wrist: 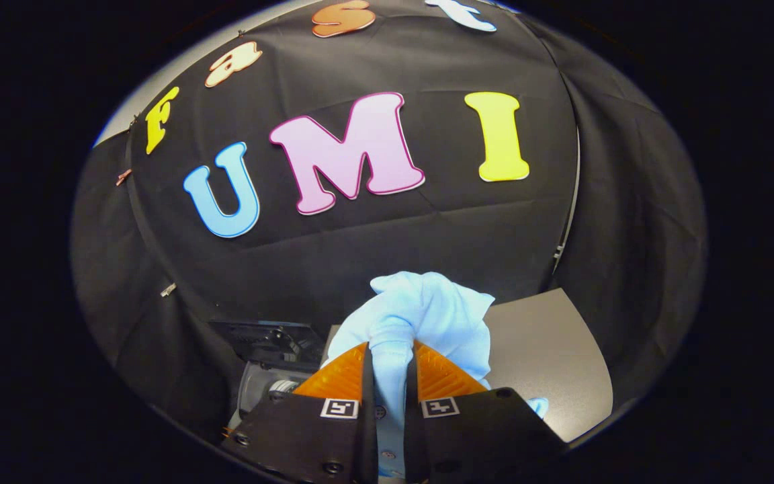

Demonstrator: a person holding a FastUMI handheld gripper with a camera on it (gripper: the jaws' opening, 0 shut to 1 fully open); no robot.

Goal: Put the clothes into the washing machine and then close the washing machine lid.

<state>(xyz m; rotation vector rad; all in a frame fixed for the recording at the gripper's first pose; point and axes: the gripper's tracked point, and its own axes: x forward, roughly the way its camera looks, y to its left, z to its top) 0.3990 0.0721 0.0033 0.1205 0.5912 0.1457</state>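
Item, far left and low: what we take for the washing machine (273, 366), dark, partly hidden behind the left finger. Item, centre: our gripper (391, 370), fingers pinching a fold of pale blue cloth (427, 316), which bunches just beyond the tips above a grey table (555, 363). Step, as we judge it: carrying; next we must swing left over the machine's opening and release.

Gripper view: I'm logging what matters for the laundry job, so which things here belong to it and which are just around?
Part of the job:
- pale blue garment, pinched between the fingers
- gripper, shut on the garment
- washing machine, beside and below the fingers

Just around:
- grey table, beyond the fingers
- black cloth wall behind
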